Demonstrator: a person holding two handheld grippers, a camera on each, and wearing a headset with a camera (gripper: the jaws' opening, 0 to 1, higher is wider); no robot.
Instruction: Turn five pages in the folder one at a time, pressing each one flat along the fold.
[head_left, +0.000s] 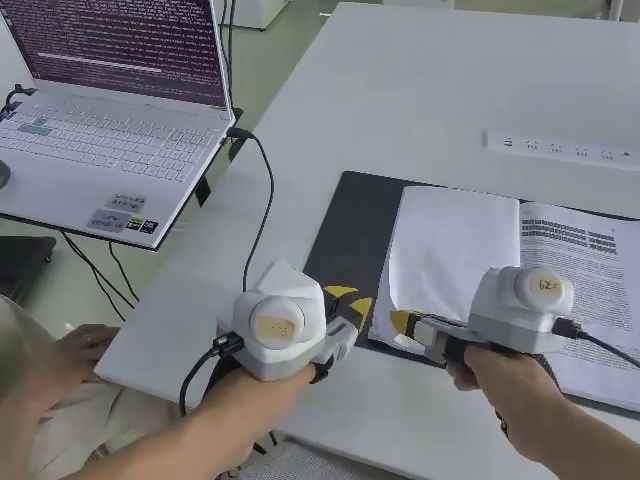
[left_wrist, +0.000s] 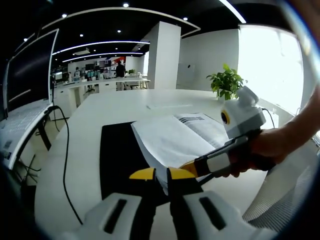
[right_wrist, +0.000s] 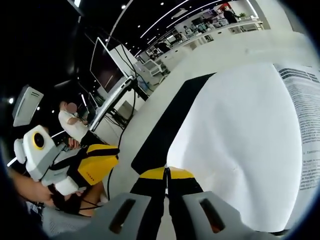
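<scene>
Folder (head_left: 345, 230): black, lying open and flat on the white table (head_left: 420, 90), at the near right part of it. Its left inside cover is seen bare. A blank white page (head_left: 455, 250) is laid over the left half, just right of that bare strip, slightly bowed rather than flat. A printed page (head_left: 590, 270) with dense text is seen to its right, past the fold.

Right gripper (head_left: 403, 322): held at the near left corner of the blank page, its 2 yellow-tipped jaws brought fully together. In the right gripper view the tips (right_wrist: 166, 173) are seen at the sheet's corner edge. Whether paper is nipped between them cannot be told.

Left gripper (head_left: 350, 300): held just left of the right one, over the near edge of the bare cover. Its 2 jaws are seen closed against each other in the left gripper view (left_wrist: 160, 174), with nothing between them. The 2 grippers are near each other but apart.

Surroundings: a white power strip (head_left: 560, 150) is noted further back on the table, well apart from the folder. An open laptop (head_left: 110, 110) with a lit screen is set on a separate stand to the left. A black cable (head_left: 265, 200) is run from it down across the table's left edge. A potted plant (left_wrist: 226, 82) is seen beyond the table in the left gripper view.
</scene>
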